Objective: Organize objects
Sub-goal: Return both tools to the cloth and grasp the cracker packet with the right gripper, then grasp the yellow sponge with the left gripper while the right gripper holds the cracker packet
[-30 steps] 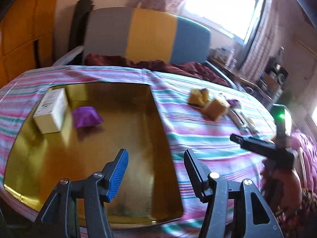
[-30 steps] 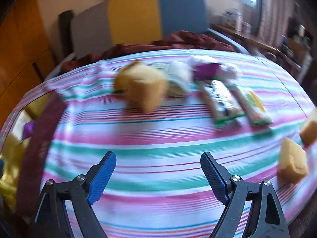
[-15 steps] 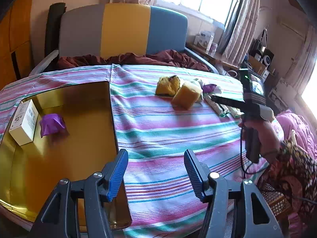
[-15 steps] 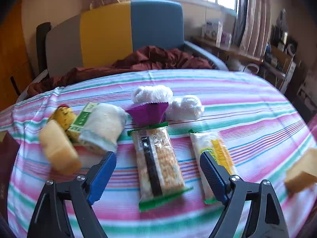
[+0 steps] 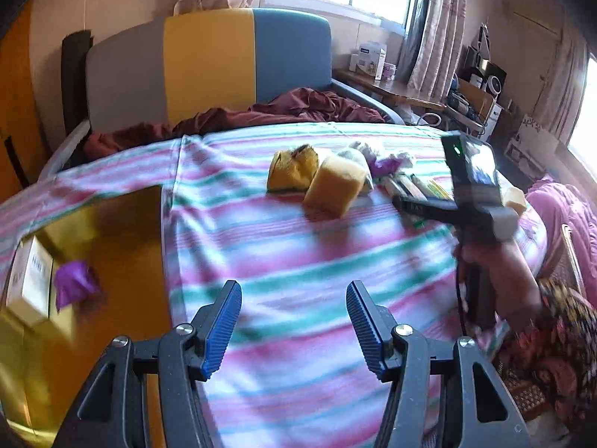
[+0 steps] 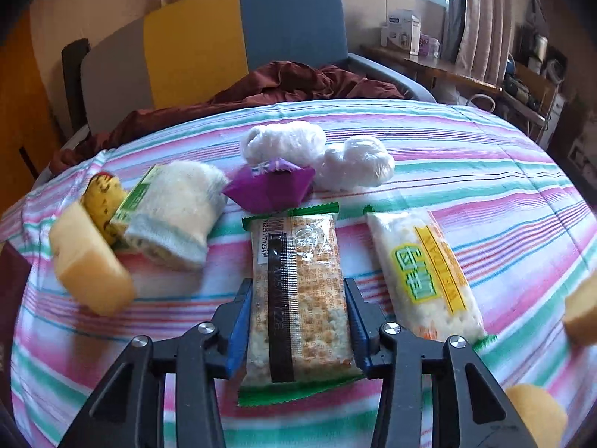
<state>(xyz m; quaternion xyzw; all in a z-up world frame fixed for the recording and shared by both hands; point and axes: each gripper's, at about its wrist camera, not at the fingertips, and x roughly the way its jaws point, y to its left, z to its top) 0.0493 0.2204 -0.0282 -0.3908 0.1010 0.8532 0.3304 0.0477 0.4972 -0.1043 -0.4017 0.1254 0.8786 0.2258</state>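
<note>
My right gripper [image 6: 297, 330] has its two fingers pressed on the sides of a clear-wrapped cracker pack [image 6: 298, 291] with green ends, which lies flat on the striped cloth. My left gripper [image 5: 293, 324] is open and empty above the cloth, beside a gold tray [image 5: 123, 246]. The tray holds a white box [image 5: 28, 283] and a purple wrapped sweet [image 5: 74, 287]. The right gripper [image 5: 414, 205] also shows in the left wrist view, low over the snacks.
Around the cracker pack lie a yellow-labelled pack [image 6: 425, 272], a purple packet [image 6: 270, 186], two white wrapped lumps [image 6: 283, 142], a white roll [image 6: 175, 212], yellow sponge blocks [image 6: 87, 261] and a yellow bag [image 6: 102, 194]. A striped chair [image 6: 224, 41] stands behind the table.
My right gripper has moved forward and down and closed its fingers on the cracker pack. My left gripper has swung right, away from the tray, still open.
</note>
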